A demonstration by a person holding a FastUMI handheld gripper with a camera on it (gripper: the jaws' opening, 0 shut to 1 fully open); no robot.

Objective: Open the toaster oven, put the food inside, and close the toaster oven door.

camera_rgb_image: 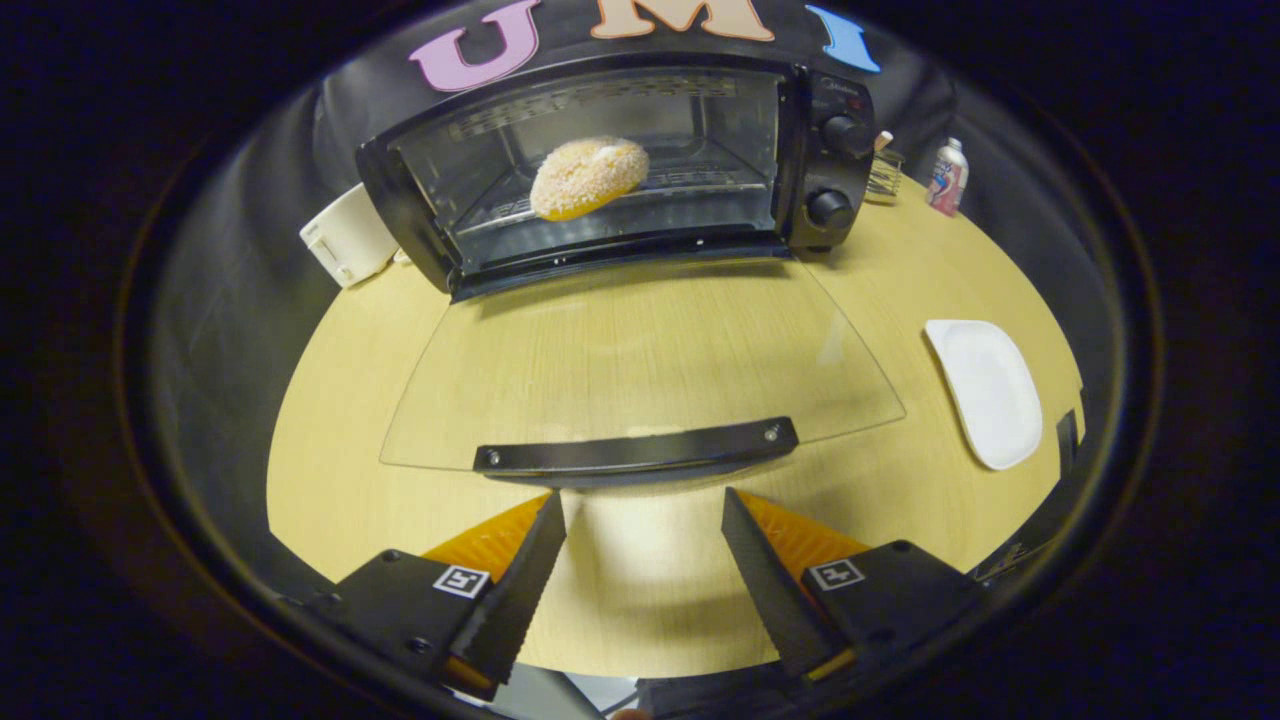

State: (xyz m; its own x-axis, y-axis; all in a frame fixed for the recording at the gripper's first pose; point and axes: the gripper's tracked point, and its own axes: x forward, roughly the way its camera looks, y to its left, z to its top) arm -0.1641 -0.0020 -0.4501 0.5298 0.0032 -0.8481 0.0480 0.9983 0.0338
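The gripper [643,500] is sitting at the lower centre of the frame with its two fingers spread apart and grasping nothing; bare wooden table [340,480] is showing between them. Just ahead of the fingertips, the black door handle [636,450] is lying across the view, near them but not touching. Beyond it, the one glass door [640,350] is lying folded flat and fully open. At right of centre, one empty white plate [985,390] is resting on the table, well apart from the fingers. Farther back, at upper centre, the toaster oven [620,170] is standing open with one sesame bun [588,177] on its rack. Two knobs are sitting on its right panel. A white box [345,235] is standing at its left; a small bottle [948,177] is standing at the upper right.
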